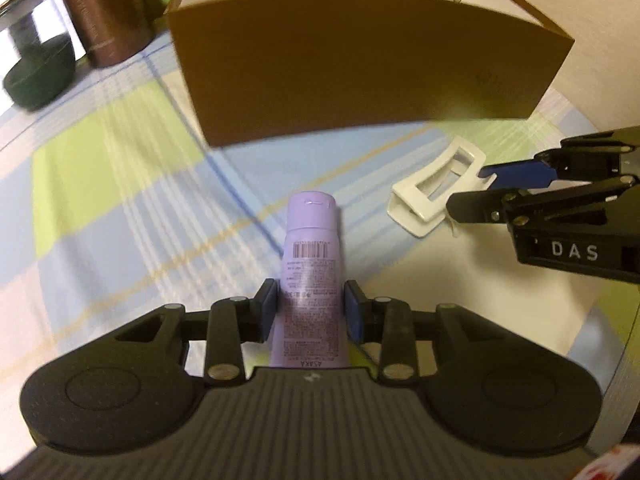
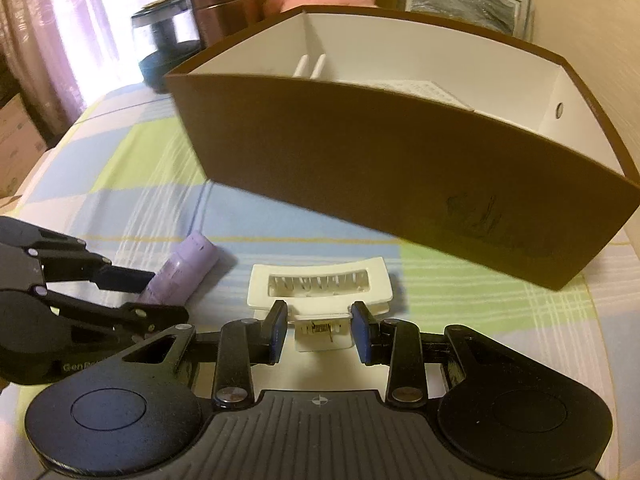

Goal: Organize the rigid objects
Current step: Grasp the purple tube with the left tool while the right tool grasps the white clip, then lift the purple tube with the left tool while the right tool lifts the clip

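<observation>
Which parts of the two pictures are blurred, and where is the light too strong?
Left wrist view: the checked cloth and brown box smear with motion blur, while the purple tube stays sharp. Right wrist view: the curtained window is overexposed, and the box's straight edges bend.

The right tongs (image 2: pixel 319 330) close on the small end tab of a white hair clip (image 2: pixel 320 286) lying on a checked cloth-covered surface (image 2: pixel 120 168), blue pads touching the tab's sides. At the left edge, the left tongs (image 2: pixel 132 300) grip a lilac tube (image 2: pixel 182 274) just beside the clip. Behind both stands a brown box (image 2: pixel 380 176) with a white divided interior. At the surface's far left corner are a copper-coloured canister (image 2: pixel 224 4) and a dark-based glass jar (image 2: pixel 164 40).
</observation>
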{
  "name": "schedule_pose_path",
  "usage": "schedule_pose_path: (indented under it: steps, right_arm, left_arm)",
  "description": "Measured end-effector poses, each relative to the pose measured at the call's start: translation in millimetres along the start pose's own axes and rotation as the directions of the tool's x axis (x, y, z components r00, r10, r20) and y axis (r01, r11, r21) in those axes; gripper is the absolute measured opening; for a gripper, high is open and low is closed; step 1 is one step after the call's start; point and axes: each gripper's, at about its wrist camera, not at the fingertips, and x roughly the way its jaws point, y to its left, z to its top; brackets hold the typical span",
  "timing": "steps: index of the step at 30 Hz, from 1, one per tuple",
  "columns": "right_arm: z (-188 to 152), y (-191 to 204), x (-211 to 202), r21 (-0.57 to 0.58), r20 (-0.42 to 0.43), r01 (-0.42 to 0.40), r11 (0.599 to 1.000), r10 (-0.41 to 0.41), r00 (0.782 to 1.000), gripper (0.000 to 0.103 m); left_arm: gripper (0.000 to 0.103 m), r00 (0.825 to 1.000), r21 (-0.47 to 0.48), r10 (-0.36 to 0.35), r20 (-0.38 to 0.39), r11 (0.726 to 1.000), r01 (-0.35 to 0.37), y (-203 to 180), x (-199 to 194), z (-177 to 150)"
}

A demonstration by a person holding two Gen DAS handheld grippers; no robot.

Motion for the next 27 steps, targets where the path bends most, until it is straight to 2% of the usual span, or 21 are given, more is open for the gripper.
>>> schedule_pose_path:
  steps: [8,12,15,19,24,27]
  right_arm:
    - [-29,14,-19,-0.051,-0.012,-0.053,0.997,0.052,0.999,0.031]
    - [-43,22,-28,-0.071,-0.021,-0.078,0.994,0.077,0.997,0.031]
    - [-49,28,-30,-0.087,-0.031,-0.093,0.992,0.090,0.995,0.031]
    - [-54,28,-26,-0.073,-0.050,-0.097,0.993,0.093,0.994,0.031]
    - [-54,25,-28,-0.056,-0.042,-0.099,0.993,0.097,0.994,0.031]
    - [-52,25,-28,-0.055,-0.036,-0.098,0.994,0.097,0.995,0.031]
  left_arm:
    - [0.031,0.995,-0.091,0.083,-0.050,0.992,-0.088,-12,-33,-46]
    - [0.031,0.994,-0.127,0.085,-0.062,0.988,-0.092,-15,-39,-58]
    - [0.031,0.995,-0.138,0.082,-0.062,0.986,-0.090,-16,-42,-60]
    - [0.038,0.995,-0.137,0.077,-0.059,0.987,-0.084,-17,-37,-55]
    - [0.037,0.995,-0.137,0.093,-0.048,0.986,-0.099,-16,-32,-50]
    - [0.031,0.994,-0.144,0.102,-0.045,0.984,-0.107,-16,-31,-48]
